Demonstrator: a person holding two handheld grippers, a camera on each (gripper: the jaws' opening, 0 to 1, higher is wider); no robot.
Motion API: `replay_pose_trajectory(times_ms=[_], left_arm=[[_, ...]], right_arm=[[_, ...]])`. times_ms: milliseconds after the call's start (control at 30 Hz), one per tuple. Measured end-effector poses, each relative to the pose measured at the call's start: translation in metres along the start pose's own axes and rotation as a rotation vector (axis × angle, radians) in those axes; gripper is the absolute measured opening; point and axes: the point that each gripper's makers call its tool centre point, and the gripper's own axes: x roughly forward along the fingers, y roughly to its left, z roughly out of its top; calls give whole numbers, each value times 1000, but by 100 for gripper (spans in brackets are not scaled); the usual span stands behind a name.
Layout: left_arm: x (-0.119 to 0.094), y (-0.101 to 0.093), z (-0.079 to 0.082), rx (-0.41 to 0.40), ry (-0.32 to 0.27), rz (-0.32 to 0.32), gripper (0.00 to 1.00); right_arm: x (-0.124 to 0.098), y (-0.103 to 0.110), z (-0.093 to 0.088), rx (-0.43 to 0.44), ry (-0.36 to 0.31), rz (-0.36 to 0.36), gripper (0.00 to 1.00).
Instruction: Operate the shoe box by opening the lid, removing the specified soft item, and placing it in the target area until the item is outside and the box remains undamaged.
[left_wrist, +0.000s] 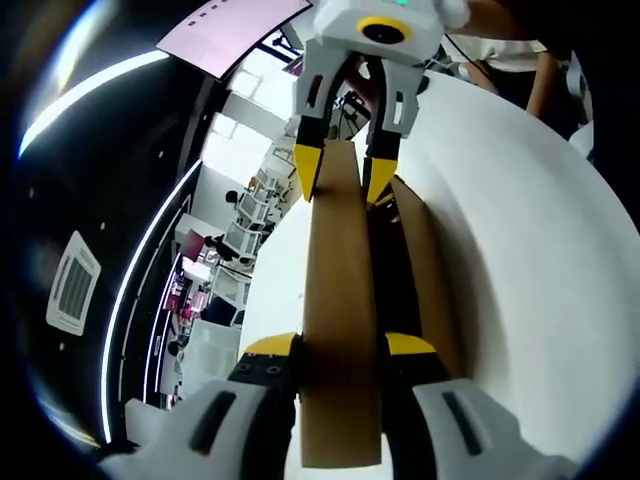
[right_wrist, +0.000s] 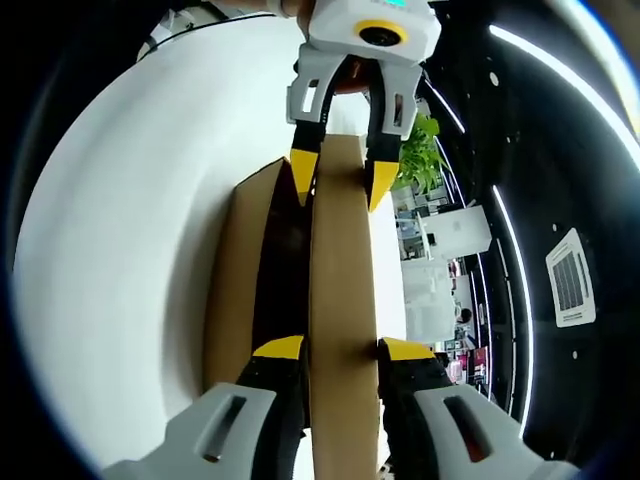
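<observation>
- White round counter (left_wrist: 520, 260) under everything; dark ceiling with light strips, shelving and office clutter at left of the left gripper view, a green plant (right_wrist: 420, 150) at upper right of the right gripper view.
- Shoe box (left_wrist: 425, 270) on the counter, its brown lid (left_wrist: 340, 320) raised on edge, running up frame centre.
- Left tool (left_wrist: 340, 345) clamped on the lid's near end; right tool (right_wrist: 330, 348) clamped on the opposite end.
- Risk: uneven pull from either end, likely to twist or crease the cardboard.
- Soft item hidden inside; cannot tell where.
</observation>
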Motion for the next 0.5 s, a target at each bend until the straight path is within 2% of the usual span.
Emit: replay_pose_trajectory(times_ms=[500], left_arm=[[0, 5, 0, 15, 9, -8, 32]], right_arm=[[1, -1, 1, 4, 3, 24, 27]])
